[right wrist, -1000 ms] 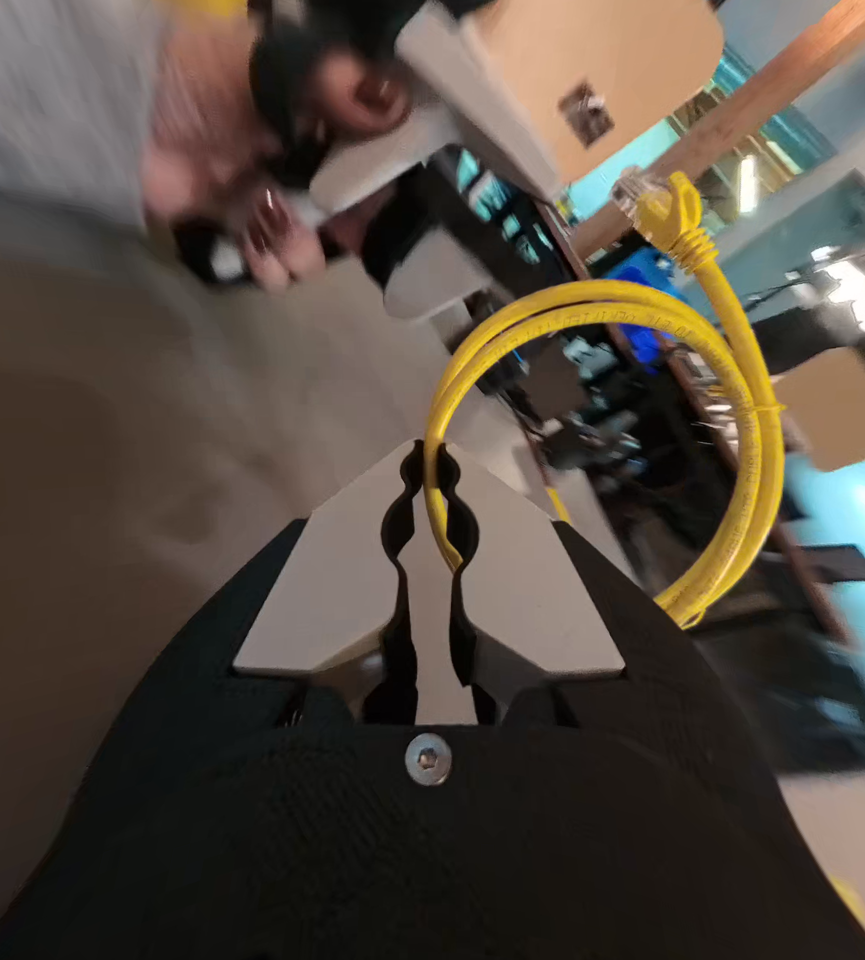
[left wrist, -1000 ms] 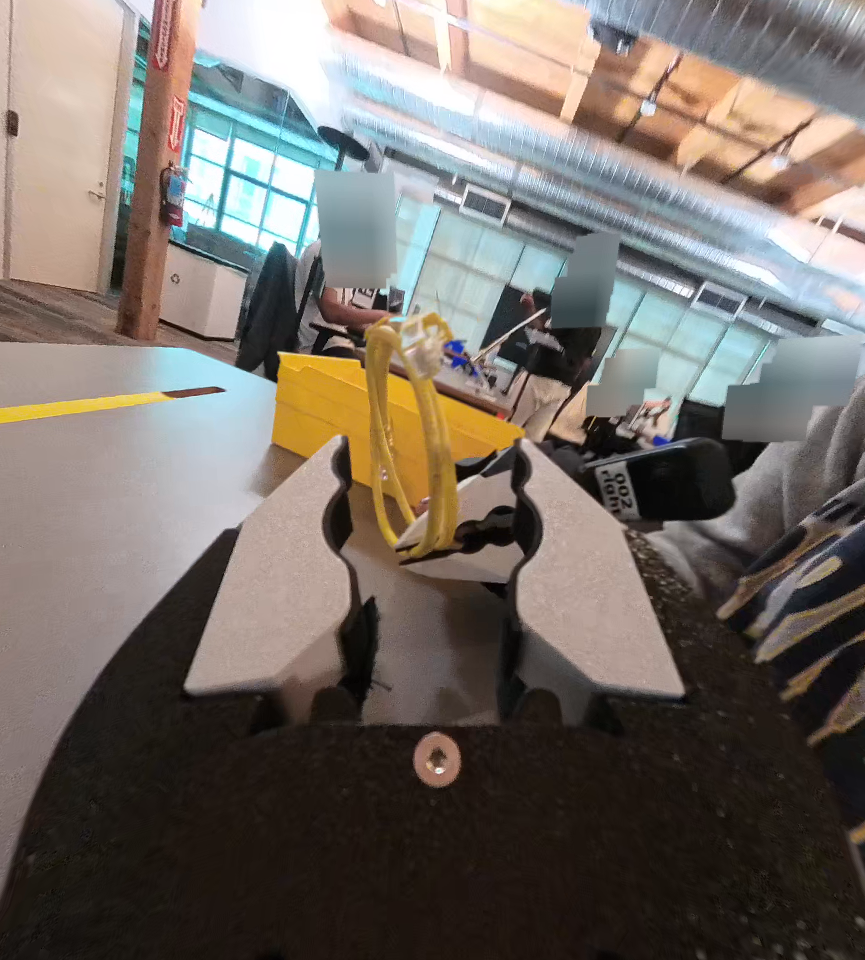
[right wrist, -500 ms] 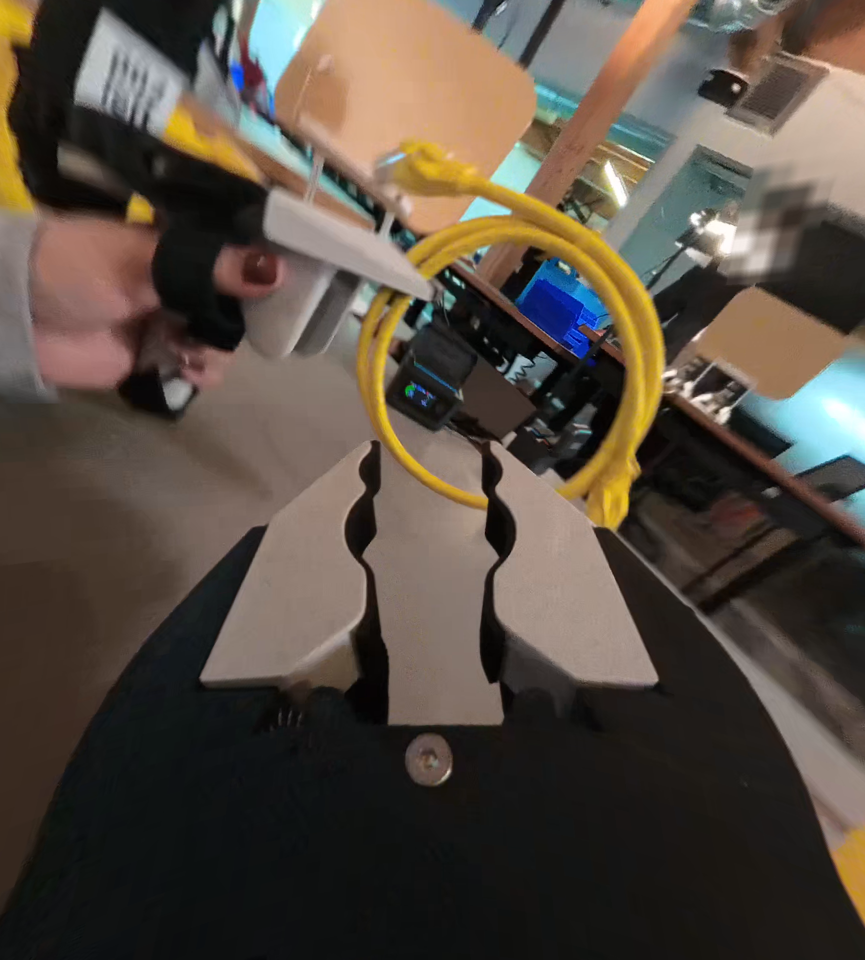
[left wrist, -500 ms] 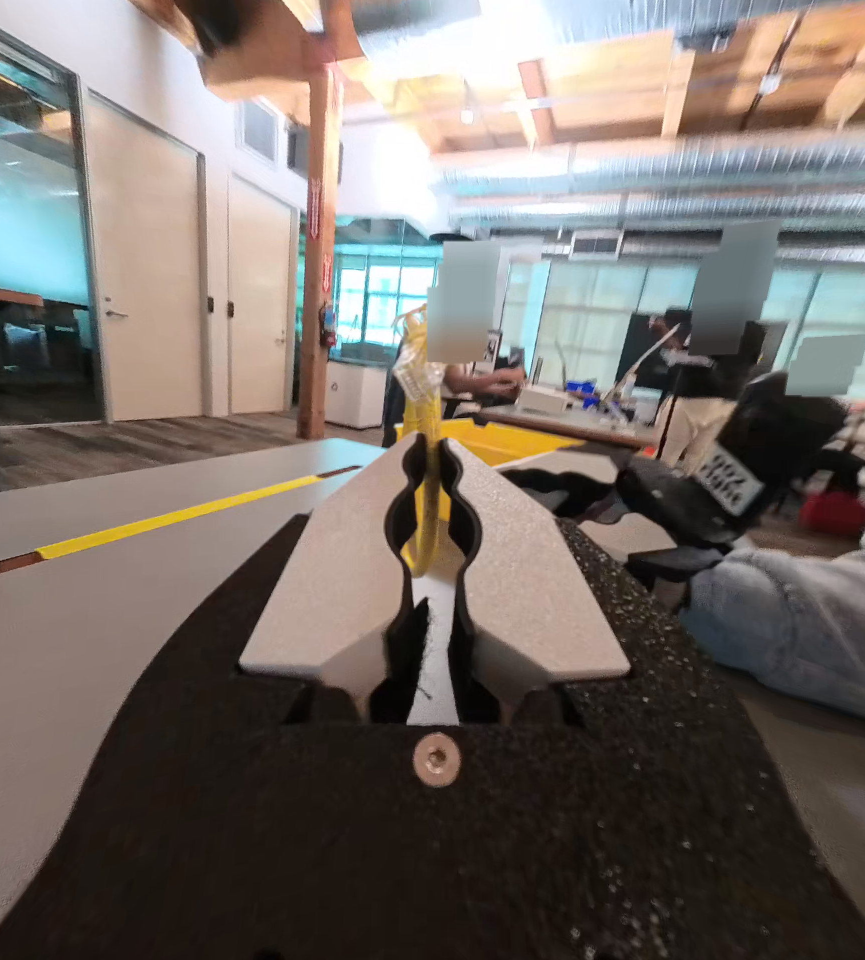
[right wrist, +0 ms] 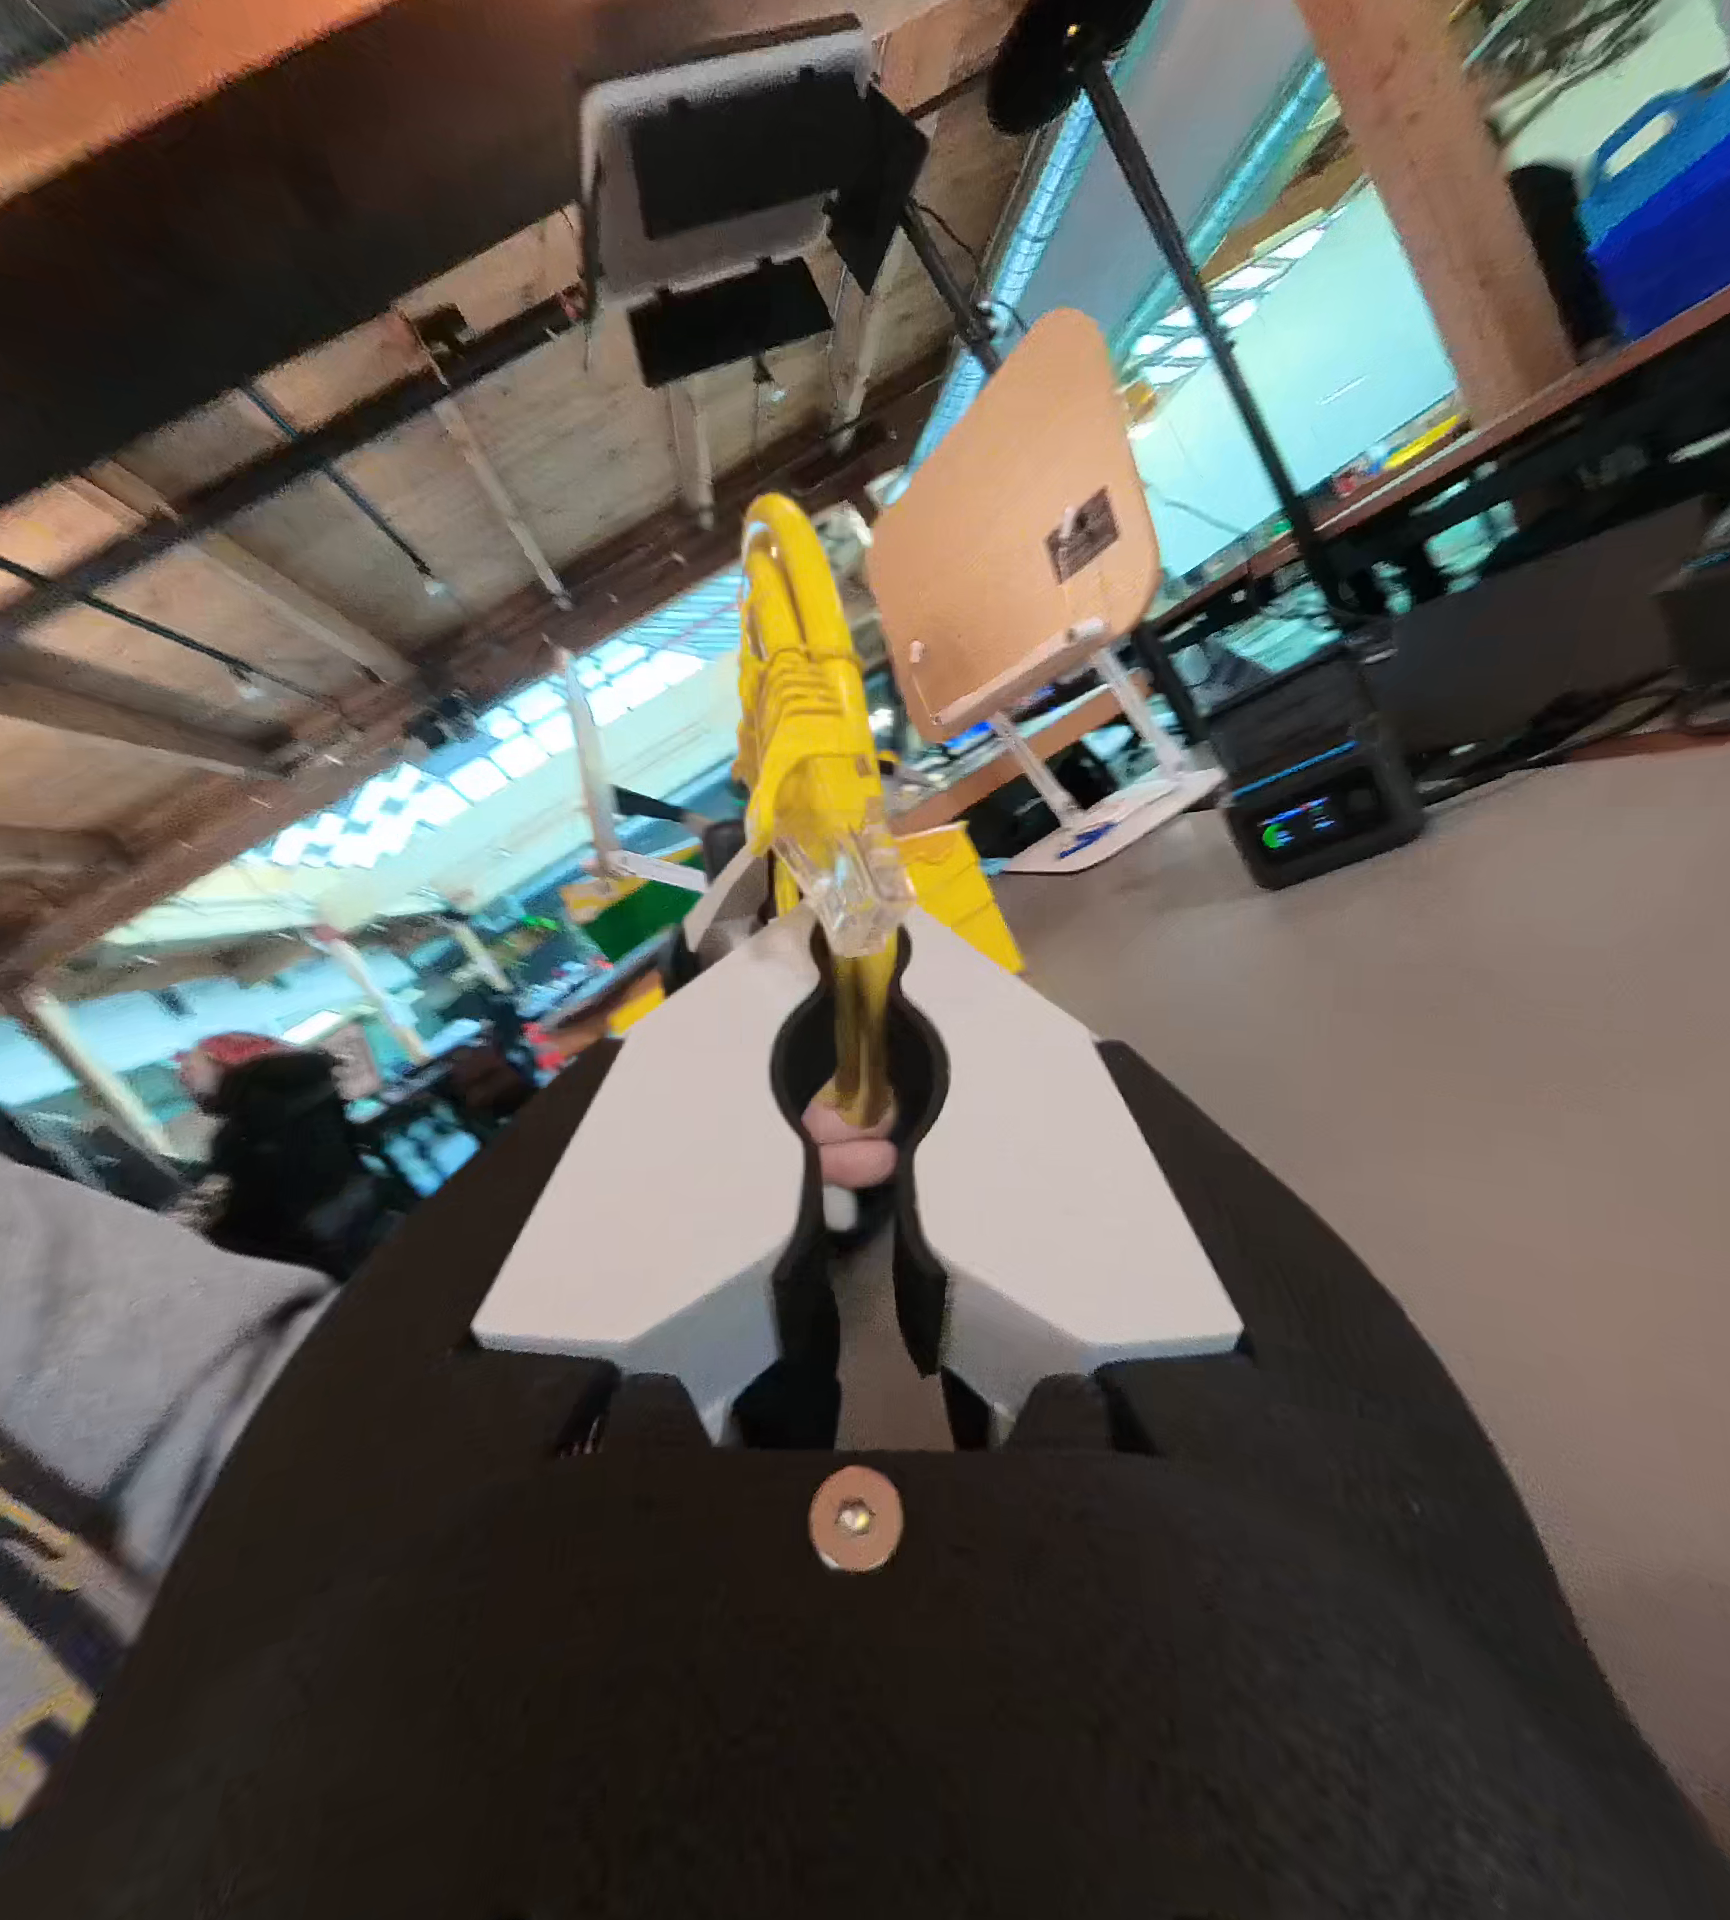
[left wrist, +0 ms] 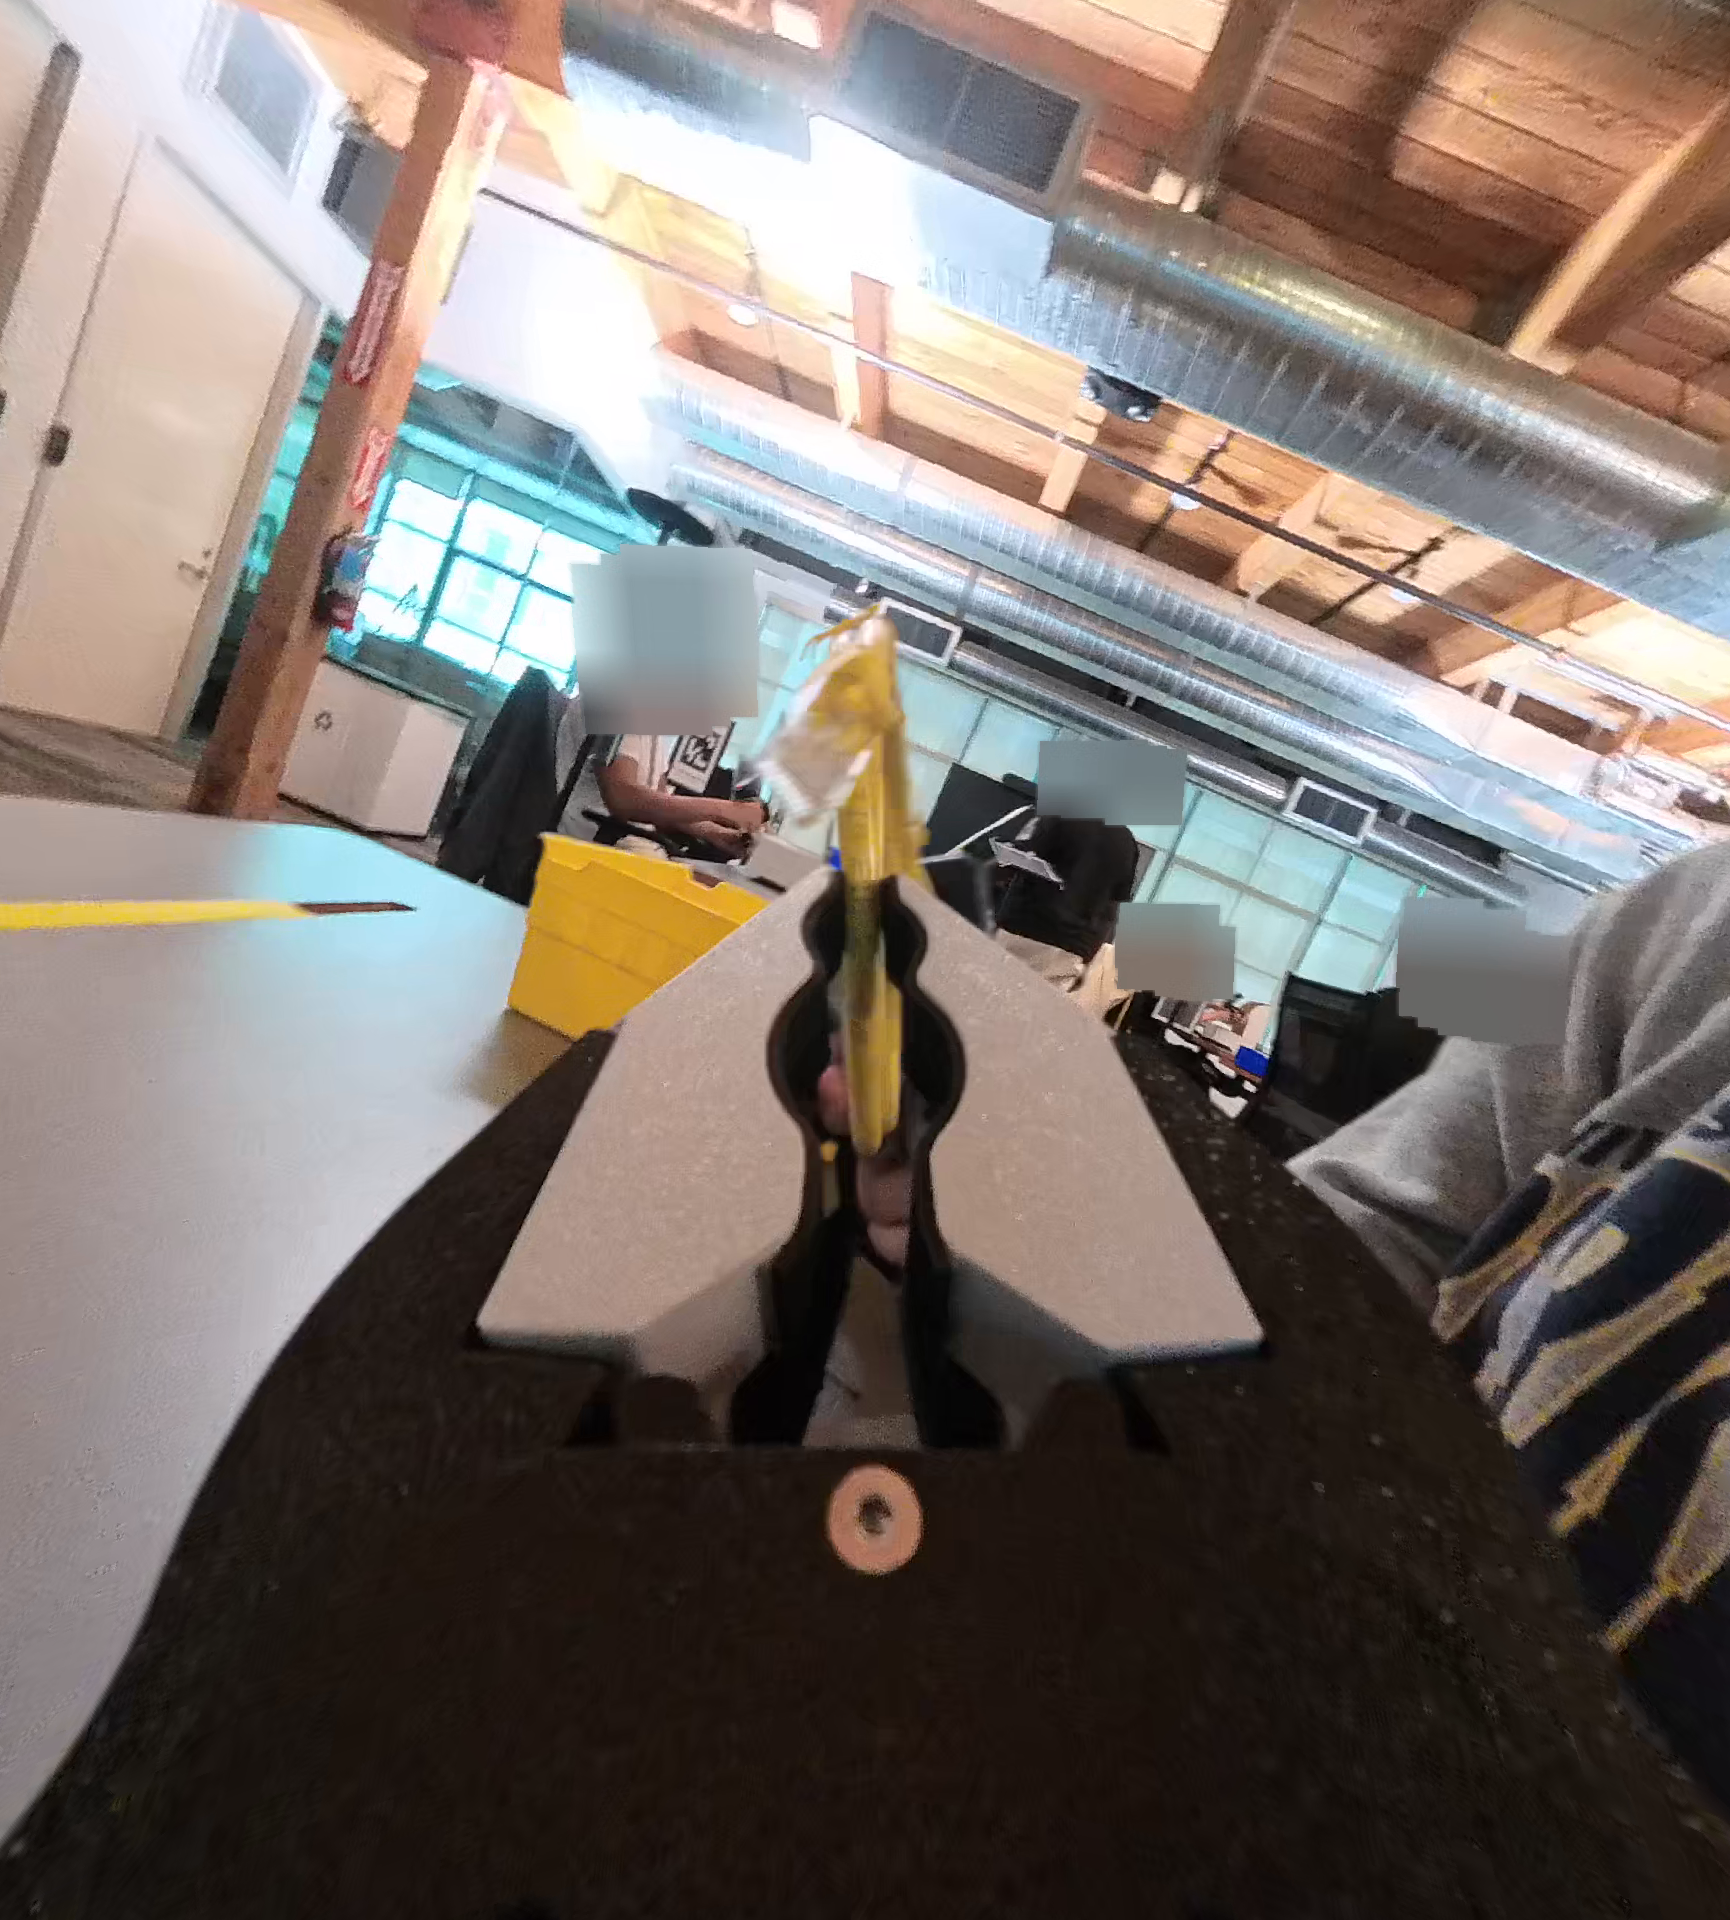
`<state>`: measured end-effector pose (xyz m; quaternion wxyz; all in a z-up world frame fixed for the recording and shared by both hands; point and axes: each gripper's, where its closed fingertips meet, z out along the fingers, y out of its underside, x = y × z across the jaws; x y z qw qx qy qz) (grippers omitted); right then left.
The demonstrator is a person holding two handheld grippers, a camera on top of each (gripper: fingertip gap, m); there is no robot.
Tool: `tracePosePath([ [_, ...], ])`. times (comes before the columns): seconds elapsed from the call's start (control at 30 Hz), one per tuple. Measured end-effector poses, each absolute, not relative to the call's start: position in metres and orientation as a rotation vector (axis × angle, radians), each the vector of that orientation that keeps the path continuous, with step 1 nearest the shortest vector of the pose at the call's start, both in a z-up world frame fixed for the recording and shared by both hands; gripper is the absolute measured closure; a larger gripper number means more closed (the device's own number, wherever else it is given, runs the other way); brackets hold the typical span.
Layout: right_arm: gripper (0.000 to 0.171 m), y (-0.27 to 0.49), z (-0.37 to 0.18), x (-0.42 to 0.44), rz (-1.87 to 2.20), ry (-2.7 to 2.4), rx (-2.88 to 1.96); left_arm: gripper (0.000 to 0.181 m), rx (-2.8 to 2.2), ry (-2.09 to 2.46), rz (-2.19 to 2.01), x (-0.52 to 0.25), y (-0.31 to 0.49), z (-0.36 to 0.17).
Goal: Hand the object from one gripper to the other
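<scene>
A coiled yellow network cable (left wrist: 869, 831) with a clear plug (left wrist: 812, 758) stands edge-on between the fingers of my left gripper (left wrist: 866, 888), which is shut on it. In the right wrist view the same cable (right wrist: 801, 717) rises from my right gripper (right wrist: 858, 932), which is also shut on it, with a clear plug (right wrist: 863, 883) hanging at its tips. Both grippers hold the coil in the air above the grey table (left wrist: 165, 1091). A hand's fingers show through the gap behind each pair of jaws.
A yellow bin (left wrist: 622, 935) sits on the table beyond the left gripper, and a yellow tape stripe (left wrist: 92, 914) runs at left. A grey sleeve (left wrist: 1619, 1039) is at right. A black power unit (right wrist: 1318, 821) and a wooden board on a stand (right wrist: 1017, 520) are on the table. The gap from one gripper's tips to the other's is roughly 6 cm.
My right gripper, open half a second ago, has closed on the cable again. My left gripper stays shut on it. Both grippers have tilted upward.
</scene>
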<state>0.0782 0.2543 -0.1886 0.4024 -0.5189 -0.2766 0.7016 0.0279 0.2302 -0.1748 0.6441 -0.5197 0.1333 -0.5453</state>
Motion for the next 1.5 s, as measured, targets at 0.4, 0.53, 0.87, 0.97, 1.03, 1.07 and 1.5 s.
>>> tracePosePath([
  [0.4, 0.171, 0.274, -0.184, 0.092, 0.249, -1.028, -0.929, 0.118, -1.275, 0.019, -1.471, 0.009, 0.245, -0.176],
  [0.53, 0.171, 0.258, -0.196, 0.075, -0.26, -1.192, -0.618, 0.109, -1.319, -0.003, -1.662, 0.025, 0.243, -0.182],
  [0.87, 0.122, 0.252, -0.229, 0.058, -0.124, -1.358, -0.693, 0.175, -1.397, 0.033, -1.541, 0.019, 0.245, -0.194],
  [0.97, 0.101, 0.242, -0.228, 0.059, 0.289, -1.34, -0.878, 0.175, -1.387, 0.156, -1.347, 0.009, 0.24, -0.188],
  [1.03, 0.098, 0.237, -0.217, 0.061, 0.571, -1.261, -0.978, 0.175, -1.342, 0.277, -1.237, 0.007, 0.231, -0.181],
  [1.07, 0.094, 0.237, -0.211, 0.063, 0.716, -1.21, -1.036, 0.175, -1.318, 0.342, -1.215, 0.009, 0.225, -0.179],
  [1.5, 0.169, 0.203, -0.207, 0.07, 1.667, -1.191, -1.26, 0.172, -1.294, 0.502, -1.397, 0.035, 0.204, -0.181],
])
